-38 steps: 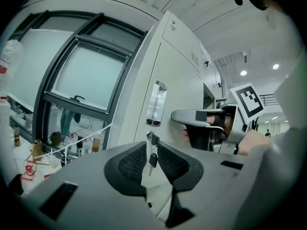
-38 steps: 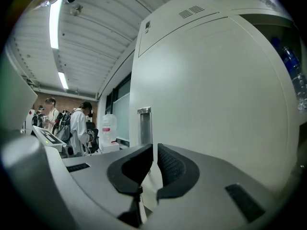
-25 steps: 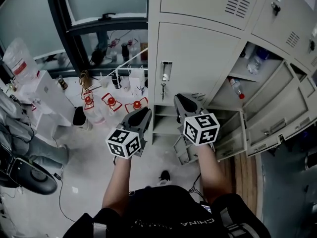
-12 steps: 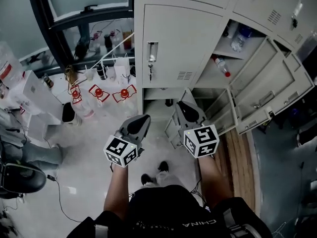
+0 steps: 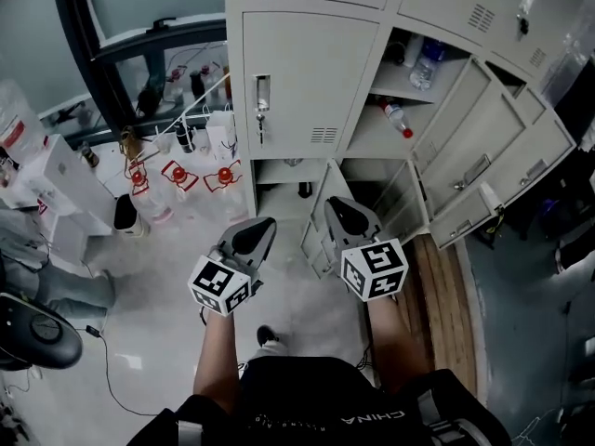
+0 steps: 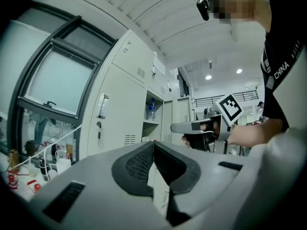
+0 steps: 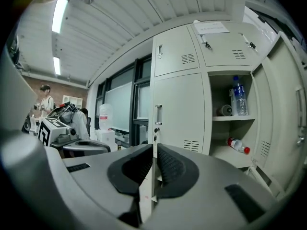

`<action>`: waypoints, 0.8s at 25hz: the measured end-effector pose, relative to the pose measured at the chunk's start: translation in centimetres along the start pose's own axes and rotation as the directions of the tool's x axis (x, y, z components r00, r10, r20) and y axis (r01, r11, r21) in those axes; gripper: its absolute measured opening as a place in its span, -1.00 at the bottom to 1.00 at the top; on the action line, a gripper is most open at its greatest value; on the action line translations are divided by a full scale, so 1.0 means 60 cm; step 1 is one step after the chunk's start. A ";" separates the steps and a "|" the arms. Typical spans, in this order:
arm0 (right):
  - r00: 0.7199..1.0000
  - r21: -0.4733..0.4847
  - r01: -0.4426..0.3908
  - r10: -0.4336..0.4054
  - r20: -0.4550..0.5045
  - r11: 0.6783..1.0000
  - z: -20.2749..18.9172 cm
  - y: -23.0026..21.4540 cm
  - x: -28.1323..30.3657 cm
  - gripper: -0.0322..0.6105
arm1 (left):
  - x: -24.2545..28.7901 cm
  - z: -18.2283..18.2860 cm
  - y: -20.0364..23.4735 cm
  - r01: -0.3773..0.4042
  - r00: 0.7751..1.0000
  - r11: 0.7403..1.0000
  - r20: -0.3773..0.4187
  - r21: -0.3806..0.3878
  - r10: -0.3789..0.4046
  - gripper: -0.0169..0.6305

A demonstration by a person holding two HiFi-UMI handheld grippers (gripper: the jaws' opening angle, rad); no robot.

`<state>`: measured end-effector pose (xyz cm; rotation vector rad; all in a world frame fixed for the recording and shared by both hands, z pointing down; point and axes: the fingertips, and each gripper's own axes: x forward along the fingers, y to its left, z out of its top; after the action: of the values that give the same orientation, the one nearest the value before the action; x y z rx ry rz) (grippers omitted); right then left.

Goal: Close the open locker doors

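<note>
Black shirt (image 5: 370,417): "CHINA", white letters, six o'clock in head view, three o'clock in left gripper view.
Sheet (image 7: 211,28) on upper locker door (image 7: 225,51): unreadable.

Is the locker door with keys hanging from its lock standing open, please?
No, the keyed door sits shut and flush, while doors to its right stand open.

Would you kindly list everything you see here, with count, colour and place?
lockers: one bank, pale grey, ahead.
open locker doors: at least three, pale grey, bank's right side.
upright bottle: one, clear, blue cap, open compartment's upper shelf.
lying bottle: one, clear, red cap, shelf below.
keys: one bunch, dark, closed door's lock.
red-framed items: three, red, floor by window.
chair: one, black, lower left.
left gripper: one, grey, shut, empty.
right gripper: one, grey, shut, empty.
</note>
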<state>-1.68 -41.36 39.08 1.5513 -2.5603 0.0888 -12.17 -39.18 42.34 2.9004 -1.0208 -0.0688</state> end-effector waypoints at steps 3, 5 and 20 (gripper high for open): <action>1.000 -0.002 -0.013 0.013 -0.005 1.000 -0.014 -0.024 -0.057 -0.74 | 0.009 -0.004 -0.042 -0.063 0.998 0.998 -0.011 0.027 0.063 -0.89; 1.000 -0.025 -0.024 0.024 -0.012 0.999 -0.025 -0.041 -0.103 -0.74 | 0.017 -0.008 -0.081 -0.103 0.994 0.994 -0.020 0.044 0.104 -0.88; 0.993 -0.032 -0.115 0.115 -0.007 0.993 -0.114 -0.052 -0.354 -0.75 | -0.028 -0.064 -0.352 -0.205 0.957 0.961 -0.167 0.185 0.236 -0.88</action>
<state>11.41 -23.35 42.48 1.3900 -2.6325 0.0628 -0.08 -21.52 44.59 2.8389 -1.3653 0.3103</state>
